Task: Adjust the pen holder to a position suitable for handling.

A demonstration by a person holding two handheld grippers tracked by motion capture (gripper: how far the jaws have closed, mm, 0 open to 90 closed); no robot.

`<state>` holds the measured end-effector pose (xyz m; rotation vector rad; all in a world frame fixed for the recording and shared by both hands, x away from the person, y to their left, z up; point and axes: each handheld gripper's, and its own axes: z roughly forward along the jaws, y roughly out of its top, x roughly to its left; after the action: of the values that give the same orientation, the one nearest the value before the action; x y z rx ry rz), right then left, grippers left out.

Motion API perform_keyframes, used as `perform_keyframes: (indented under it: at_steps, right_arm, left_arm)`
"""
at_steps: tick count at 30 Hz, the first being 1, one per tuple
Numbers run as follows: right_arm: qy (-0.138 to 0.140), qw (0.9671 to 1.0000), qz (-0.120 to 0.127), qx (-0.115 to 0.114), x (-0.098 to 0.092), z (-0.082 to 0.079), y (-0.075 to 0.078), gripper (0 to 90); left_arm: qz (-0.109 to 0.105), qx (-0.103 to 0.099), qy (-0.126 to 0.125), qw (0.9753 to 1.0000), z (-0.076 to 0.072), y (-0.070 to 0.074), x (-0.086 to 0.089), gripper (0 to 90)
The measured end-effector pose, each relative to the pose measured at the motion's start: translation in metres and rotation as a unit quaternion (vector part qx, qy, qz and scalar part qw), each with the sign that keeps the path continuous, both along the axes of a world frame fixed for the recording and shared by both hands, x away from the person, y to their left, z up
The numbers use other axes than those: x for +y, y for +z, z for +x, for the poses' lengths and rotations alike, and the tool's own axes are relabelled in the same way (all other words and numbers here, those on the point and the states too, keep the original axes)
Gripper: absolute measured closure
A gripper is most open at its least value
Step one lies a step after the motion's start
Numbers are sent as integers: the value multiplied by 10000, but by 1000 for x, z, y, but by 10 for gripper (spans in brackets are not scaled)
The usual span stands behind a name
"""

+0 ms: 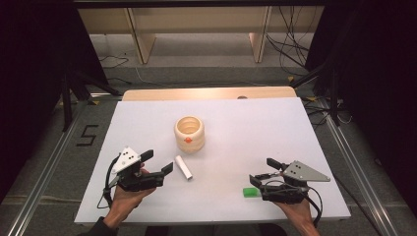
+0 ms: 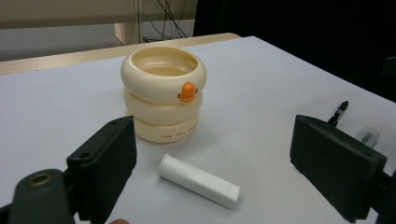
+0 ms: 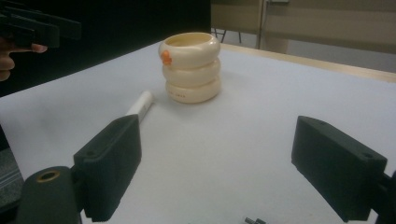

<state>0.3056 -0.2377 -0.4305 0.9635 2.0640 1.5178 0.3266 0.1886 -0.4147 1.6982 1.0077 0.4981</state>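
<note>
White and cylinder-shaped, the small tube (image 2: 198, 181) lies flat on the table (image 1: 147, 123), just in front of the cream ringed cup (image 2: 163, 91) and apart from it. The left gripper (image 1: 160, 162) hovers near the tube with its jaws spread wide, and nothing is between them. In the left gripper view the tube lies between the two black jaws but farther ahead, at an angle across the line of the jaws.

To grasp it well, I think the left gripper should go forward and lower, then turn a little so that the jaws close across the narrow side of the tube, near its middle. A round thing can roll away, so the closing should be slow and both jaws should touch together.

The left hand (image 1: 125, 196) holds its gripper from below, pointing to the right and forward. The right gripper (image 1: 260, 172) rests near the front edge of the table, also wide open and empty, pointing left. A green block (image 1: 251, 192) lies just beside it, well apart from the tube.
</note>
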Motion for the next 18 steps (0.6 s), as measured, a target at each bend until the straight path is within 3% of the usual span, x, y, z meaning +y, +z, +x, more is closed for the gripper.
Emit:
perform_keyframes:
  at_steps: [9,12,13,17,18]
  right_arm:
    - [18,10000,-49,-7,2,0,1,169]
    - [16,10000,-50,-12,1,0,1,169]
    - [3,10000,-17,-19,1,0,1,171]
    - [-10,10000,-7,-7,0,0,1,172]
    - [-9,10000,-6,-9,0,0,1,172]
  left_arm:
    - [165,73,228,9996,21,4,-2,156]
    - [233,122,408,9988,30,5,0,167]
    - [218,142,534,9982,35,5,3,228]
    - [260,164,710,9970,43,6,6,334]
    - [302,210,843,9958,50,4,7,365]
